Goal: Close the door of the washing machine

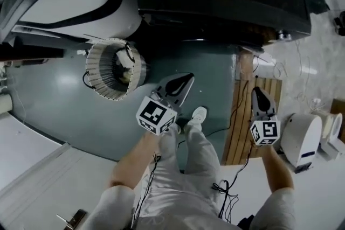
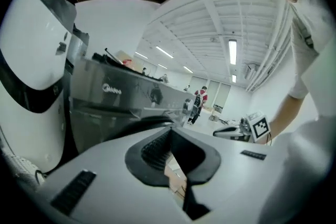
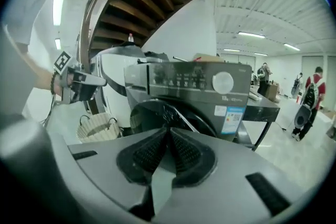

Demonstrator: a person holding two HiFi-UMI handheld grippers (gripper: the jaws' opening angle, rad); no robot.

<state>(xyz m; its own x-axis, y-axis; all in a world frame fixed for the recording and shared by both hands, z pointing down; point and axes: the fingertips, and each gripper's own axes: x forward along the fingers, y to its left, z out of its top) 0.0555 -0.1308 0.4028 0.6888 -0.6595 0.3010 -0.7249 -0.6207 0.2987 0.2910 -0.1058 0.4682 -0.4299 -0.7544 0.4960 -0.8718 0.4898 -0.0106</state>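
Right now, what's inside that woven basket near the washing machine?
Looking down into the basket, only its pale bottom and dark inner wall show; no laundry that I can make out. Part of the inside lies in shadow, so something small there could be hidden.

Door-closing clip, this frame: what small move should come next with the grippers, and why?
Probably just lower both grippers to rest. In the right gripper view the round door of the washing machine looks flush with the front, apparently already shut, though the latch cannot be checked. The left gripper and right gripper are both shut, empty and held clear of the machine.
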